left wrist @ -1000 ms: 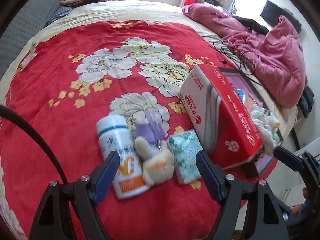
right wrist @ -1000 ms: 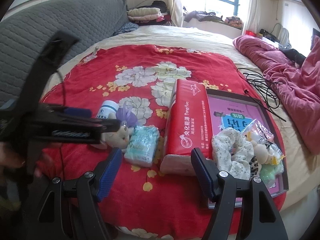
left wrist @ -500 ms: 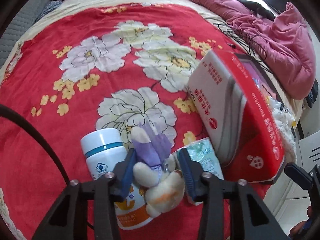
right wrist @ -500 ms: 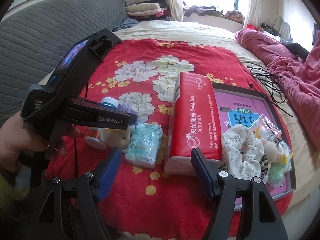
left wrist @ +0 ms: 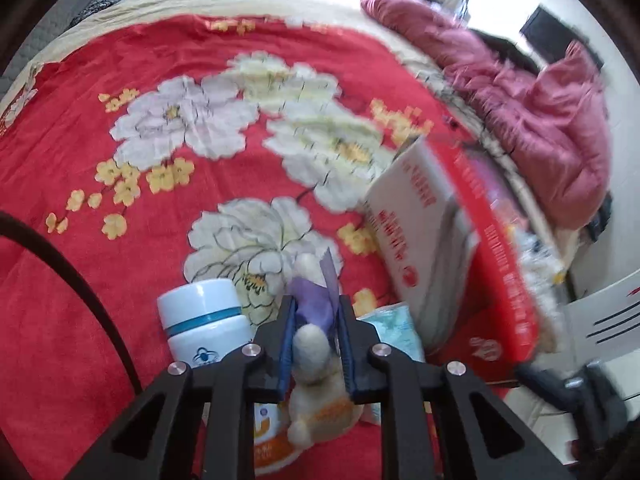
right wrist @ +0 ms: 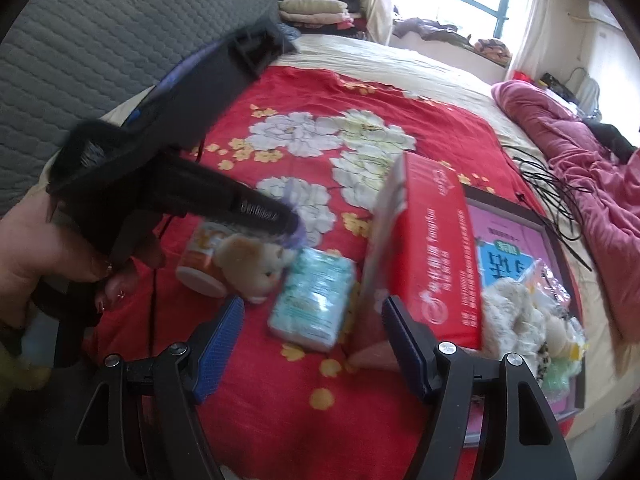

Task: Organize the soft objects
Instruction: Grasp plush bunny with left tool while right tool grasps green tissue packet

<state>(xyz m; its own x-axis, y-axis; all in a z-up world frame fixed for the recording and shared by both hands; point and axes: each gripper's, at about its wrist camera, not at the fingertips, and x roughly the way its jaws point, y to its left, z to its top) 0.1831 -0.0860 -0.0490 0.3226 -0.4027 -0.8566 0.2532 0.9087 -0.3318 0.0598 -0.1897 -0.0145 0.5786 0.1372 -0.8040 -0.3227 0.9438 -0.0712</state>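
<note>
Left claw: the left claw (left wrist: pixel 314 346) has just been closing, and its blue pads now pinch the small cream plush rabbit with purple ears (left wrist: pixel 312 364), which lies on the red floral blanket on the bed (left wrist: pixel 100 280).
Right claw: the right claw (right wrist: pixel 312 344) stands wide and empty, hovering near the pale green soft tissue pack (right wrist: pixel 312 300).
Toy's lie: long axis runs away from the left camera, ears pointing up the bed, body toward the claw, beside the white and orange plastic bottle (left wrist: pixel 208 324).
Done: a cream scrunchie (right wrist: pixel 508 312) and other small soft items sit in the dark-rimmed pink tray (right wrist: pixel 516 212).
Left: rabbit, tissue pack and the large red tissue package (right wrist: pixel 432 248) appear unsorted.
</note>
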